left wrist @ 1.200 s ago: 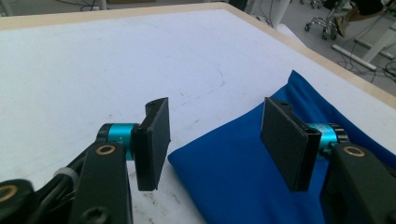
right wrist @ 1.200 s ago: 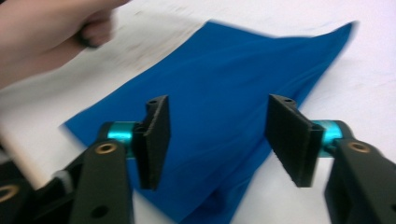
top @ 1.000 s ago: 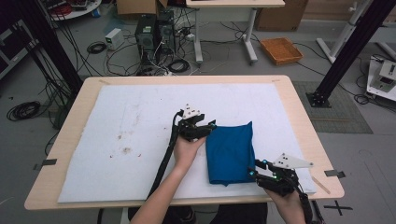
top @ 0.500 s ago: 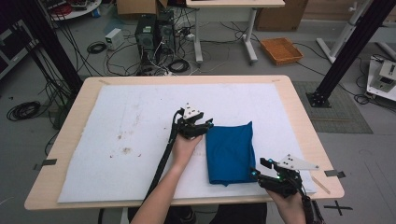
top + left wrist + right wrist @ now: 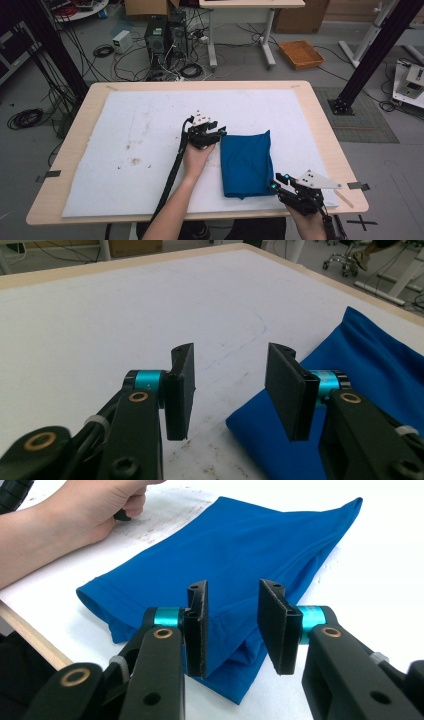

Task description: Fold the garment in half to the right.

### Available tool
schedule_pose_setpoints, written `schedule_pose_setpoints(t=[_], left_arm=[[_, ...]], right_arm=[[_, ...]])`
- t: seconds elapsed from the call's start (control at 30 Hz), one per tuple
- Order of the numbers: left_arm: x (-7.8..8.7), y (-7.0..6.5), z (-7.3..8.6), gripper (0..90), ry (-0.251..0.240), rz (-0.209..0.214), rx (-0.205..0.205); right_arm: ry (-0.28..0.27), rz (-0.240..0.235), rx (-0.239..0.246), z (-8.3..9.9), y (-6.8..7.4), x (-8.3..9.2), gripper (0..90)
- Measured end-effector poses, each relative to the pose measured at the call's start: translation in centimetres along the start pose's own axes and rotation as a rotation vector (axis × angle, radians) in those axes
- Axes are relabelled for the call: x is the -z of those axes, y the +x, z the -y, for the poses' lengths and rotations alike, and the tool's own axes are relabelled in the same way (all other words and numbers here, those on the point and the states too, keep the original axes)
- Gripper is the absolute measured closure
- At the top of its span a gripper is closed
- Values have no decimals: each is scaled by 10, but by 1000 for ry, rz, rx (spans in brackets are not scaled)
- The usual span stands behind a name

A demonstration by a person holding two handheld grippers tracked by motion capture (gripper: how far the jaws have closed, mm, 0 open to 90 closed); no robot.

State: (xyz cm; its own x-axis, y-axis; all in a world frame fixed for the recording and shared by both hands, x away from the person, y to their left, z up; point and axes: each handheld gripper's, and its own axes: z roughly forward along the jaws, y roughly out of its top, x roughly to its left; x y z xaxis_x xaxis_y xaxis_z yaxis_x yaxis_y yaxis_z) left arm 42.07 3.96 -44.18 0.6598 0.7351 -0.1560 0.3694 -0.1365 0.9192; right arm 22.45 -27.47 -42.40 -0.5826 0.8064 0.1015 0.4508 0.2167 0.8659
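folded blue cloth (image 5: 247, 162) lies flat on the white mat (image 5: 140, 150) of the bench (image 5: 320, 125), right of centre, near edge close to the person's side.

left hand-held gripper (image 5: 216, 136) sits just beside the cloth's far left corner. its jaws have just been closing but stand apart; in the left gripper view (image 5: 230, 390) the gap shows bare mat, with the cloth corner under the right-hand jaw, not between the pads. nothing held.

right hand-held gripper (image 5: 276, 186) is at the near right corner. its jaws have just been closing too; in the right gripper view (image 5: 231, 627) they straddle the stacked corner layers, pads not yet pressing. open, nothing gripped.

risks, as judged:
- left jaws are offset from the corner; closing here would likely pinch air or mat, or catch one layer only.
- right jaws may take only the upper layers, so the fold would peel open on lifting.
- one corner held and the other missed would drag and skew the cloth.
- near edge is close to the bench rim; a pull toward the person could slide it off.
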Motion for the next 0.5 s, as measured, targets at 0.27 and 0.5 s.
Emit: schedule_pose_setpoints(t=[0.27, 0.5], left_arm=[[0, 3, 1, 512, 2, -1, 24], [-1, 4, 3, 505, 7, 0, 37]], right_arm=[[50, -16, 55, 0, 12, -14, 560], [100, 43, 90, 5, 9, -8, 871]])
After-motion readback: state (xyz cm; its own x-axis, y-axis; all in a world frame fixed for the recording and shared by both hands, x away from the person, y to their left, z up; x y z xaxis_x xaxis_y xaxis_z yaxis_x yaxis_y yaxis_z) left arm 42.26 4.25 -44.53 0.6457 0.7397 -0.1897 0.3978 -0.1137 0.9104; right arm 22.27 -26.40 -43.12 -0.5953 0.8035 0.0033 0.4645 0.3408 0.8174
